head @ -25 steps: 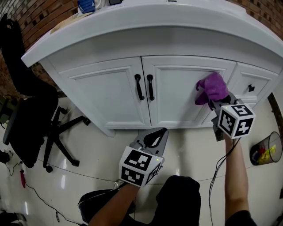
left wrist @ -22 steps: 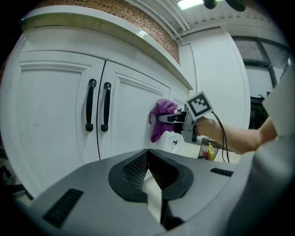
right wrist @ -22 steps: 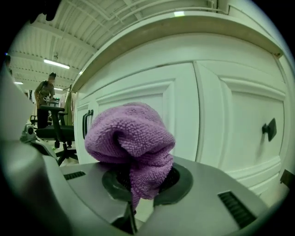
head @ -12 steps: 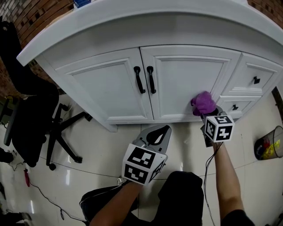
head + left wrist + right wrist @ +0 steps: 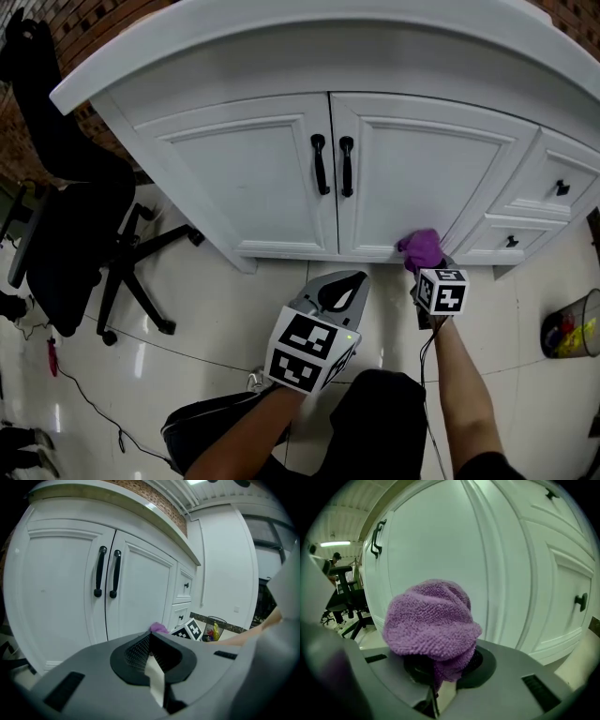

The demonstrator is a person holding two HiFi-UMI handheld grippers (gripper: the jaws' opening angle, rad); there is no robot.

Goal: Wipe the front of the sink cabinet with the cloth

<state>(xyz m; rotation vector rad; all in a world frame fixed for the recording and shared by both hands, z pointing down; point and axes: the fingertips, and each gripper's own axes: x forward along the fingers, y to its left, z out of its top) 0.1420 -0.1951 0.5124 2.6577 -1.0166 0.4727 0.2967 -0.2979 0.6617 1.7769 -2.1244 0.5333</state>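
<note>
1. Right gripper: fingers clamped on the cloth, a purple terry wad. One fold is pinched between them and the bulk bulges out past the tips.
2. Cloth, location: low on the right-hand door of the sink cabinet, at its bottom rail, near the seam with the drawers. From the head view I read it as pressed to the rail; the right gripper view does not settle contact.
3. Governing relation: the wad sits straight ahead of the right fingers, between them and the door face. It is balled, with no clear long axis. The rest of the cabinet front lies above and to the left of it.
4. Left gripper: fingers drawn together, nothing between them. It is held back over the floor, below the black handles, well apart from the cloth. The right gripper is the nearer by far.
5. Judgement: the wipe is at the bottom of the door; I expect the next pass to run up or leftward, keeping forward pressure.
6. Also present: office chair, waste bin.
</note>
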